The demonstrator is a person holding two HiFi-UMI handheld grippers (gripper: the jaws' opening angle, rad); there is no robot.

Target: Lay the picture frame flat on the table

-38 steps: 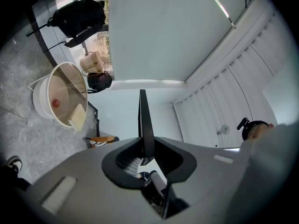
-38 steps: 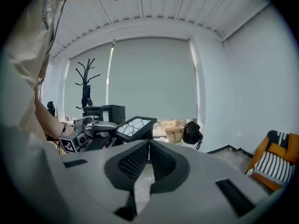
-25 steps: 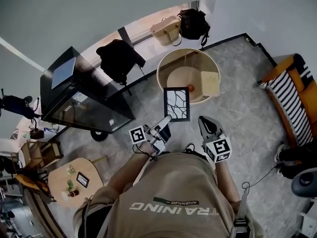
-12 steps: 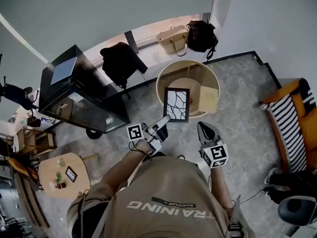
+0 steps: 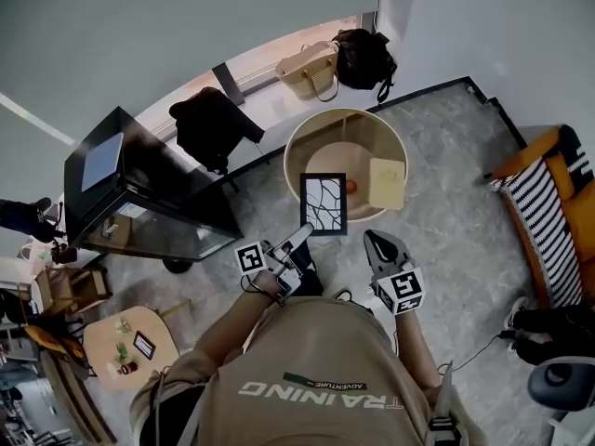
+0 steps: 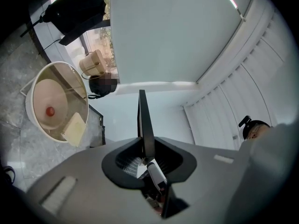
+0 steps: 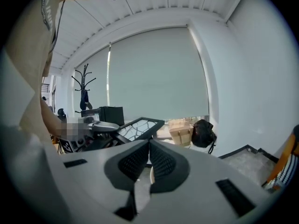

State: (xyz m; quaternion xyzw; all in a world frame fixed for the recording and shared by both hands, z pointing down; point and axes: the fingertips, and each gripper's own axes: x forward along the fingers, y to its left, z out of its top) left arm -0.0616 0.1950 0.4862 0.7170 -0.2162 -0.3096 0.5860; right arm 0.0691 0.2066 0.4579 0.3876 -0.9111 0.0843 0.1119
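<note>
Grey stone floor is lying under me while I am holding the picture frame point(image 5: 323, 204) by its near edge in my left gripper point(image 5: 305, 232). The jaws are clamping narrowly on the frame, and its patterned face is turning up toward me. Beside it, my right gripper point(image 5: 376, 242) is hanging closed and empty. Just beyond the frame the round table point(image 5: 289, 152) is waiting. I judge I should be levelling the frame and lowering it onto bare wood, clear of the beige block point(image 5: 387, 182) and the red ball point(image 5: 350, 187).

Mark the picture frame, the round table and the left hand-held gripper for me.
picture frame point(image 5: 323, 204), head view, patterned front centre.
round table point(image 5: 325, 151), head view, bare top.
left hand-held gripper point(image 5: 304, 231), head view, between jaw tips.
</note>
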